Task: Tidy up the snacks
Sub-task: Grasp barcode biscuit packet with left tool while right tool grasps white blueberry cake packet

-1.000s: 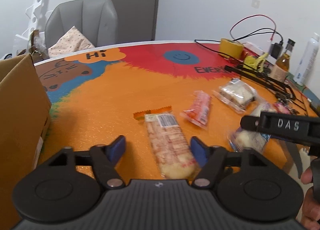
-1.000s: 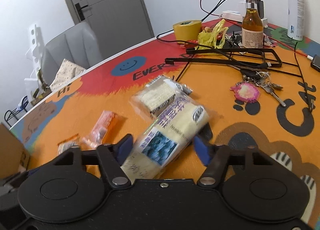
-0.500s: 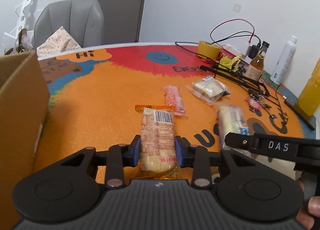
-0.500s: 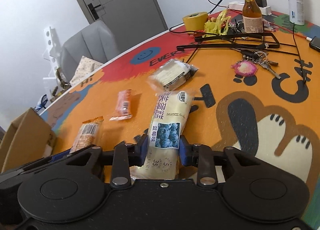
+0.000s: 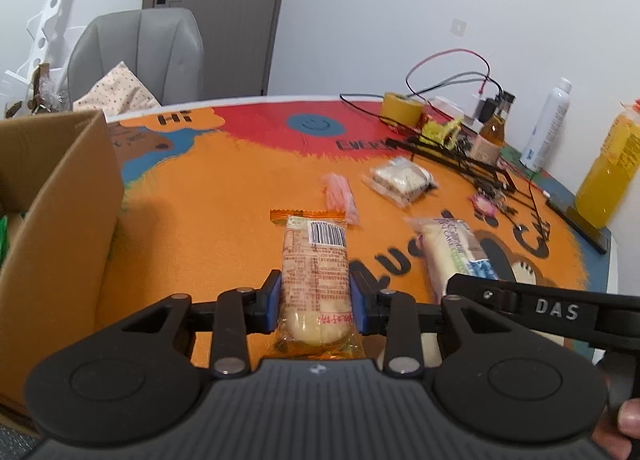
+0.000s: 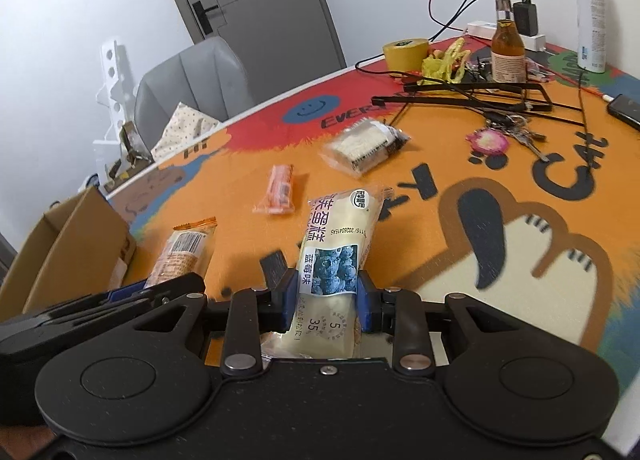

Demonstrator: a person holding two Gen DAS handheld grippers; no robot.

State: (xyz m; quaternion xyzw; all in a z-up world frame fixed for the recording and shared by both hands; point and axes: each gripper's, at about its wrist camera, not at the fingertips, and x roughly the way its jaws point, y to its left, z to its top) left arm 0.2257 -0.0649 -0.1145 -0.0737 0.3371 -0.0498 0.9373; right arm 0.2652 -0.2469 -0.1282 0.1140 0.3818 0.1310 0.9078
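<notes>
Orange-wrapped snack (image 5: pixel 315 276) and blueberry cake pack (image 6: pixel 334 260), loose on the table a second ago, are now pinched and lifted by left gripper (image 5: pixel 316 302) and right gripper (image 6: pixel 326 300), beside the cardboard box (image 5: pixel 60 219), likely ready for boxing.
</notes>
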